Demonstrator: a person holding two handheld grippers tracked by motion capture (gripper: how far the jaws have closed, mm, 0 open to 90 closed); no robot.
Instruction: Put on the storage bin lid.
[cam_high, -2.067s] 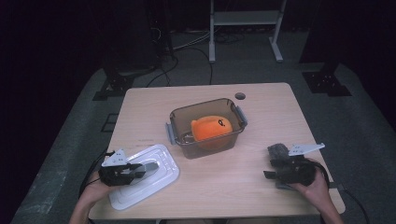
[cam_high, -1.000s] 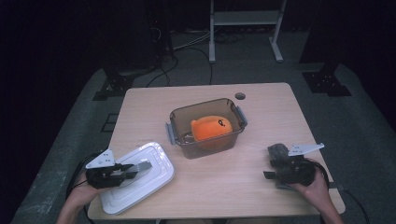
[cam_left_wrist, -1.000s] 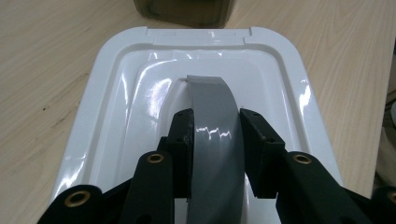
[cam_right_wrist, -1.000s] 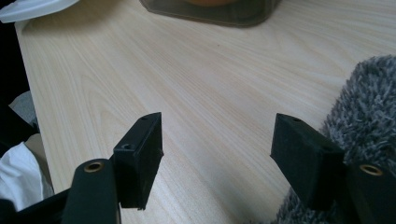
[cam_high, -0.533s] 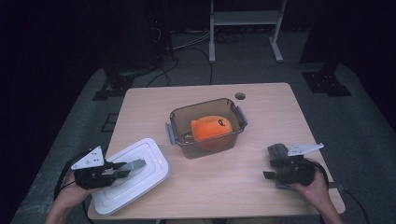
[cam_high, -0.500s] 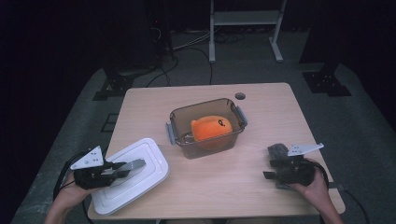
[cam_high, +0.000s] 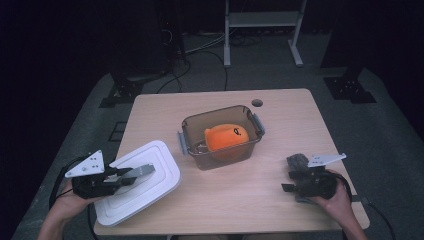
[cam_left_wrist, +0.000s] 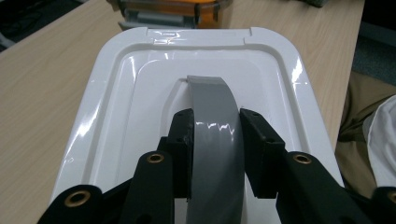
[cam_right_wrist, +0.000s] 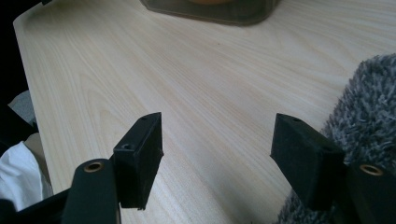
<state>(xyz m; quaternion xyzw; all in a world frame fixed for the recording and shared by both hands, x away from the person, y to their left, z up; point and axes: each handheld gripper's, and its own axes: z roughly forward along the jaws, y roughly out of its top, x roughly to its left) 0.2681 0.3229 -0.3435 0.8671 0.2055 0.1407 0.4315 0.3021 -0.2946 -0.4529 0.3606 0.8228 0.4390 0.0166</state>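
Your left gripper (cam_left_wrist: 215, 154) pinched the white lid's (cam_high: 150, 175) grey handle (cam_left_wrist: 212, 135), lid tilted off the surface (cam_high: 250, 200); your right gripper (cam_right_wrist: 219, 154) fingers stood spread, empty.

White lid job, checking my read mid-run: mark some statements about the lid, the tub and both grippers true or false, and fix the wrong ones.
1. The left gripper is clamped on the grey handle of the white lid. True.
2. The lid is already seated on the tub. False: it is at the table's near left, apart from the open tub.
3. An orange thing lies inside the tub. True.
4. The right gripper is shut on a grey fuzzy thing. False: its jaws stand open over bare table, the fuzzy thing beside one jaw.
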